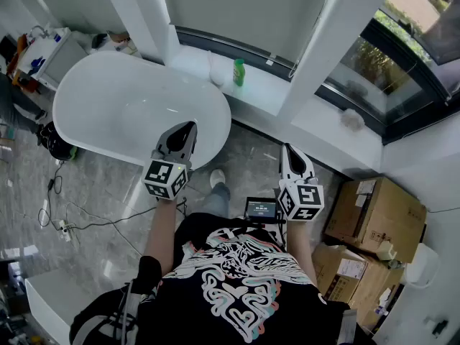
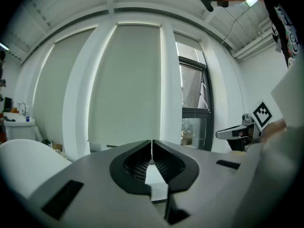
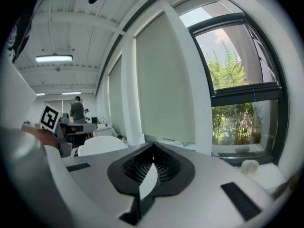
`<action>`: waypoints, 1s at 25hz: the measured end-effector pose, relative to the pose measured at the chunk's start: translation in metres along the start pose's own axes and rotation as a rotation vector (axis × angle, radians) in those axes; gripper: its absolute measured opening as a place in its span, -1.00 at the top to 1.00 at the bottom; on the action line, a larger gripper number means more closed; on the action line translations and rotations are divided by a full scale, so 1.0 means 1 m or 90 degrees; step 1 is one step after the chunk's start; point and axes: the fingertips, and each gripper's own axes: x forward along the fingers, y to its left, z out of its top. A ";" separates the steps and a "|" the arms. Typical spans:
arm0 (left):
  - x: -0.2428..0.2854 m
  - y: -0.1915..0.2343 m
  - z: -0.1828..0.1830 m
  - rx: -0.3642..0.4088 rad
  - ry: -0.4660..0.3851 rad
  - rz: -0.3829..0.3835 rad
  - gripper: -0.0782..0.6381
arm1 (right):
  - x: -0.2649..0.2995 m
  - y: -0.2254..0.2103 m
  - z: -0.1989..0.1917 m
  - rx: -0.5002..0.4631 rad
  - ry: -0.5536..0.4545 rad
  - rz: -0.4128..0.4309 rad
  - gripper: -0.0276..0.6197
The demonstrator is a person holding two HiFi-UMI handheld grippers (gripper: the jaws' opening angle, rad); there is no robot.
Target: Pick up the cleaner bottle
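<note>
The cleaner bottle [image 1: 238, 71], small and green, stands upright on the white window sill [image 1: 266, 88] behind the bathtub, seen only in the head view. My left gripper [image 1: 188, 126] hovers over the tub's near right rim, well short of the bottle, jaws shut with nothing between them [image 2: 152, 144]. My right gripper [image 1: 287, 148] is held over the floor, right of the tub and below the sill, also shut and empty [image 3: 153, 148]. Both point roughly level toward the window wall. Neither gripper view shows the bottle.
A white oval bathtub [image 1: 108, 99] fills the left middle. A white crumpled thing [image 1: 216, 69] lies beside the bottle, another [image 1: 352, 119] farther right on the sill. Cardboard boxes [image 1: 374, 207] stack at the right. Cables [image 1: 65, 221] trail on the marble floor. A white pillar [image 1: 316, 56] crosses the sill.
</note>
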 end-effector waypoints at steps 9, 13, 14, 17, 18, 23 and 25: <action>-0.017 -0.040 0.016 0.021 -0.018 -0.030 0.72 | -0.032 -0.002 0.014 0.008 -0.038 0.002 0.83; -0.021 -0.043 0.015 0.020 -0.016 -0.027 0.72 | -0.034 0.002 0.008 0.032 -0.036 0.013 0.83; -0.022 -0.043 0.015 0.021 -0.015 -0.026 0.72 | -0.035 0.004 0.008 0.046 -0.044 0.018 0.82; -0.024 -0.046 0.013 0.023 -0.011 -0.025 0.72 | -0.038 0.004 0.010 0.056 -0.063 0.023 0.82; -0.025 -0.048 0.012 0.023 -0.011 -0.024 0.72 | -0.038 0.004 0.009 0.050 -0.061 0.022 0.82; -0.026 -0.053 0.010 0.030 -0.007 -0.020 0.72 | -0.043 0.011 0.010 0.089 -0.079 0.075 0.82; -0.023 -0.050 0.010 0.028 -0.005 -0.015 0.72 | -0.042 0.019 0.012 0.081 -0.082 0.096 0.82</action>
